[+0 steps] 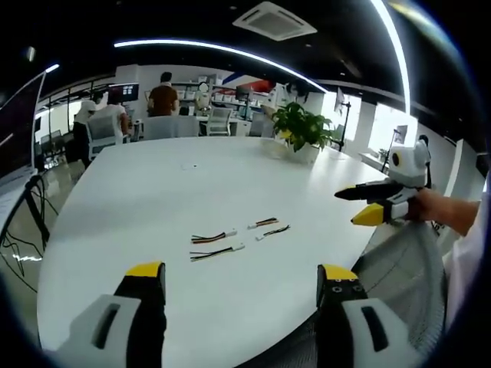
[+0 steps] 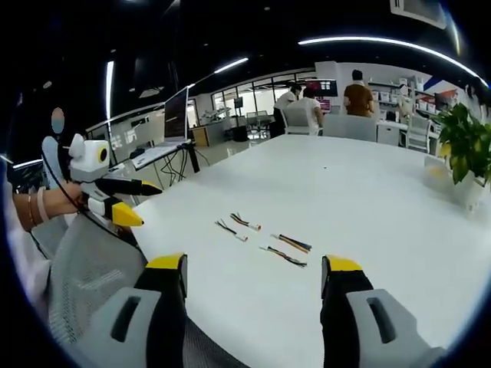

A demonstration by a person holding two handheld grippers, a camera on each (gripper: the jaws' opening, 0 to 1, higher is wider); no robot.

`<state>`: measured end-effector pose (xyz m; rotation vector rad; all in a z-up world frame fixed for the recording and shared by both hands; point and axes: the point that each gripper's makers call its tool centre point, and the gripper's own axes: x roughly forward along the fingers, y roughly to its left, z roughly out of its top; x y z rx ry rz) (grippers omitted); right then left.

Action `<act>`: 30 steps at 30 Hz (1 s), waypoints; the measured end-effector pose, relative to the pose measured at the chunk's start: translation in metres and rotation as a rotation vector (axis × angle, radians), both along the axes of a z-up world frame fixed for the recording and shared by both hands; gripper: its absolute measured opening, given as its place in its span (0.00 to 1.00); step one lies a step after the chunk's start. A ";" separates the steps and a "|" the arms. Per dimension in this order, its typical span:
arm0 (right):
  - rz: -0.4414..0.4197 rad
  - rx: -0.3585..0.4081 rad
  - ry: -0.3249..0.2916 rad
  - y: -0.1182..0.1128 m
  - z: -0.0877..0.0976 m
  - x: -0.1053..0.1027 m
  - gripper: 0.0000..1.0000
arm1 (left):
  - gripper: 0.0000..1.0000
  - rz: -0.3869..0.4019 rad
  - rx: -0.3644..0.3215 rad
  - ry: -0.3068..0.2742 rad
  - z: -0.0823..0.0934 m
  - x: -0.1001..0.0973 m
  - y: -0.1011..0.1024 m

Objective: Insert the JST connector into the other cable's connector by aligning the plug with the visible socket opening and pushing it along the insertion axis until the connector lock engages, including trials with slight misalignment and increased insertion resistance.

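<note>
Left gripper point(image 1: 239, 277) fingers point(image 1: 146, 282) spread wide apart, nothing between them, poised above the near edge of the white counter point(image 1: 192, 192). Right gripper point(image 2: 254, 270) fingers point(image 2: 167, 273) likewise spread apart and empty, above the counter's edge. Just ahead on the counter, four short JST cables in a loose cluster, none touching either gripper: in the left gripper view, a near-left cable point(image 1: 216, 251) with a white connector, a second cable point(image 1: 214, 237) just behind it, a third cable point(image 1: 263, 223) and a fourth cable point(image 1: 272, 231) to the right. All four separate and unmated. Right gripper in the left gripper view at right, off the counter edge, held by a hand point(image 1: 433, 205). Farther back, a potted plant point(image 1: 301, 129) on the counter, seated people point(image 1: 163, 98) at desks beyond.
</note>
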<state>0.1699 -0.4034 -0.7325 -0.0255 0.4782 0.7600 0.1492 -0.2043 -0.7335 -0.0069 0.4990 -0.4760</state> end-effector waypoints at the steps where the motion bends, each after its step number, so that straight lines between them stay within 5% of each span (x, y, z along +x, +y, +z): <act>1: 0.001 0.001 0.001 0.000 0.000 0.000 0.69 | 0.78 0.000 -0.001 -0.001 0.000 0.000 0.000; 30: -0.010 0.009 0.003 -0.002 0.000 0.003 0.68 | 0.77 0.020 0.009 -0.008 0.006 0.006 0.015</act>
